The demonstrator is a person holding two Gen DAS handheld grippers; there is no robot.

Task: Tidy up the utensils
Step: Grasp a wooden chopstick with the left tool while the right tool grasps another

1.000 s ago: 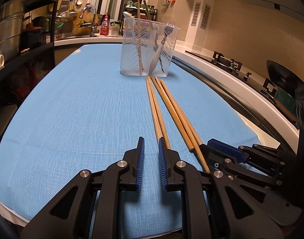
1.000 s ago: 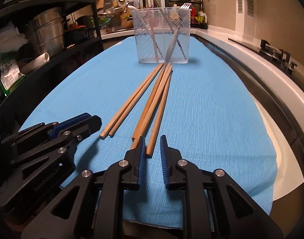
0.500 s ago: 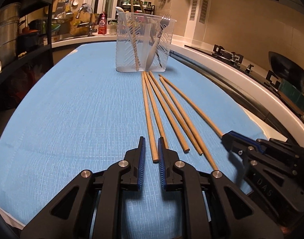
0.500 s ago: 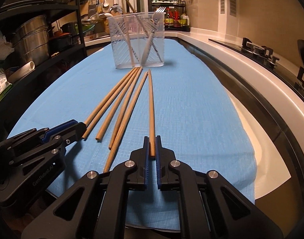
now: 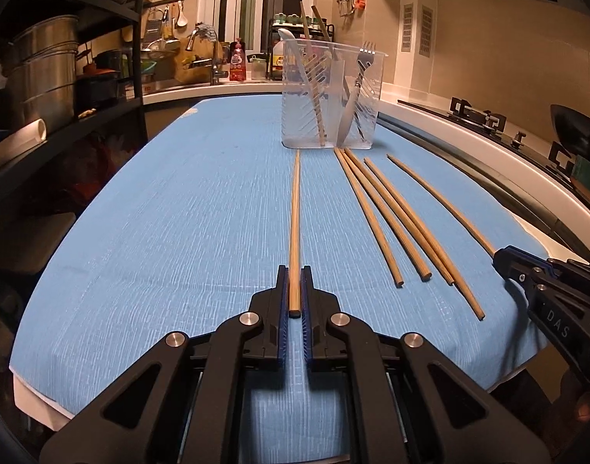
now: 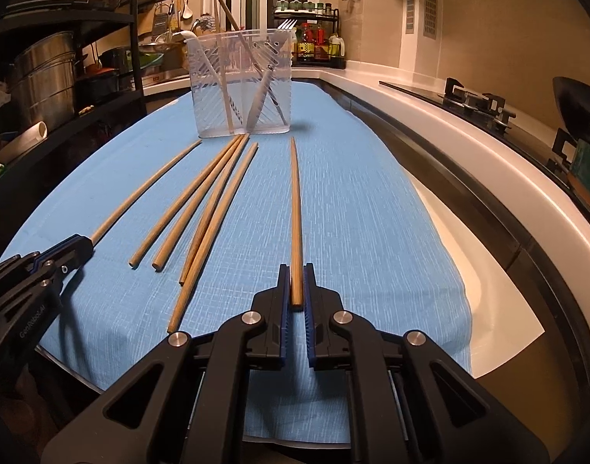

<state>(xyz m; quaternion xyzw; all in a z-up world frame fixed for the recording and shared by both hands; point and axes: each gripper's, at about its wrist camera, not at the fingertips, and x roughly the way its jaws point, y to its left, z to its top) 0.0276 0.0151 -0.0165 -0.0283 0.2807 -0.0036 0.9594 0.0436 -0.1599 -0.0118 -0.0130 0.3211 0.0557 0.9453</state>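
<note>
At the far end of the blue-clothed surface (image 5: 178,232) stands a clear holder (image 5: 330,92) with a fork, a spoon and chopsticks upright inside. Left gripper (image 5: 295,290) clenches one chopstick (image 5: 295,212); right gripper (image 6: 296,286), angled down, grasps another chopstick (image 6: 296,208). Four loose chopsticks (image 6: 202,208) lie between them. Only the right view shows bottles behind the holder.

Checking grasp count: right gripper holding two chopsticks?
No. The right gripper is shut on a single chopstick; four others lie loose on the blue cloth.
</note>
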